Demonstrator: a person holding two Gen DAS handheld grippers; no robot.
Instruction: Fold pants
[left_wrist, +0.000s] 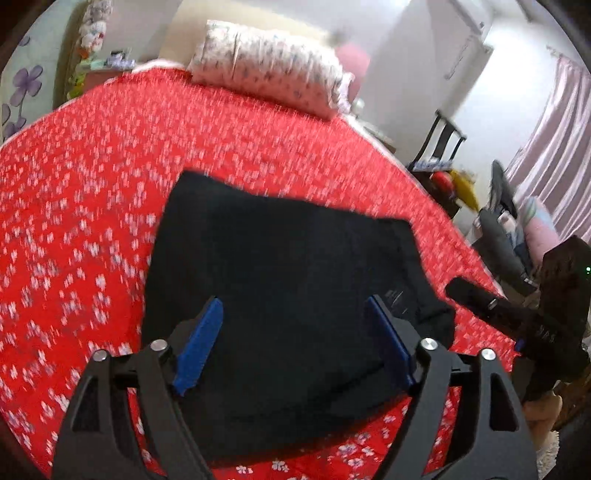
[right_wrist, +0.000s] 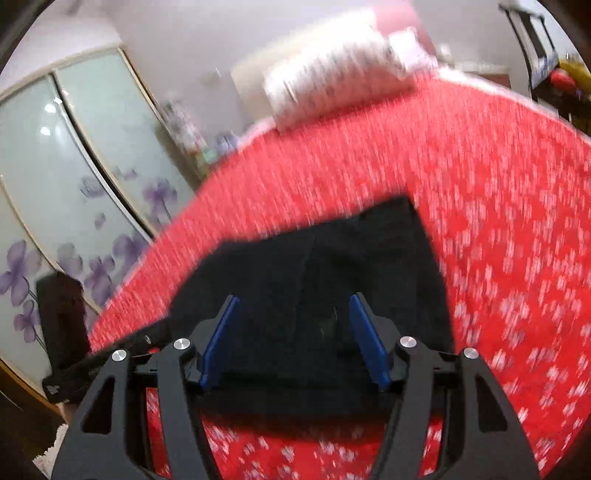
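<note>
The black pants (left_wrist: 280, 258) lie folded into a flat, roughly square stack on the red flowered bedspread (left_wrist: 92, 184). My left gripper (left_wrist: 294, 306) hovers over the stack's near edge, open, its blue pads (left_wrist: 199, 343) wide apart with nothing pinched between them. In the right wrist view the same pants (right_wrist: 351, 258) lie under my right gripper (right_wrist: 293, 301), which is also open, blue pads (right_wrist: 369, 343) clear of the cloth. Both views are motion-blurred.
A flowered pillow (left_wrist: 269, 66) lies at the head of the bed. A wardrobe with purple-flower glass doors (right_wrist: 55, 166) stands on one side of the bed. A dark chair (left_wrist: 443, 144) and piled items (left_wrist: 461, 184) stand on the other side.
</note>
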